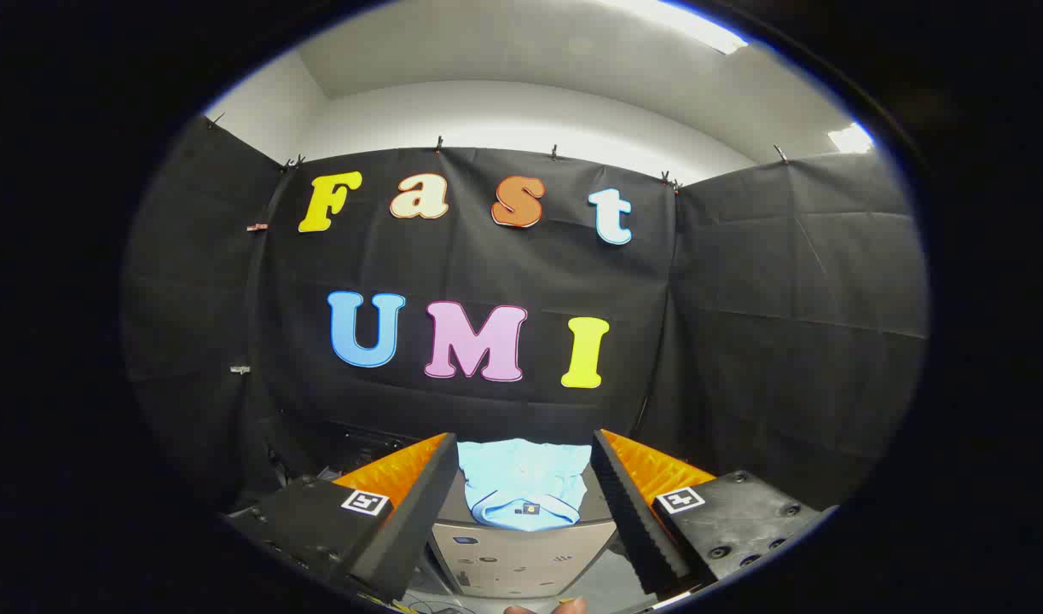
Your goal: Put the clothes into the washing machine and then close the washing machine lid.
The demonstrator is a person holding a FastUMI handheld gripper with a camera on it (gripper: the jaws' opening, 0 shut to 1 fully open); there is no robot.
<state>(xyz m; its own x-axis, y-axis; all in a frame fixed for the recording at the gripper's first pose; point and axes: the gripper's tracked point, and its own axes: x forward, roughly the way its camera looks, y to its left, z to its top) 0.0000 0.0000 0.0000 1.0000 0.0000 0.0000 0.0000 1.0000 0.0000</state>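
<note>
One light-blue garment, folded atop the washing machine, near its front edge; soft, light, limp, likely best pinched at the near fold. Gripper fingers spread wide, empty, framing it.

Ridged wedge fingers, screwed mounts (each bearing a square marker)
</note>
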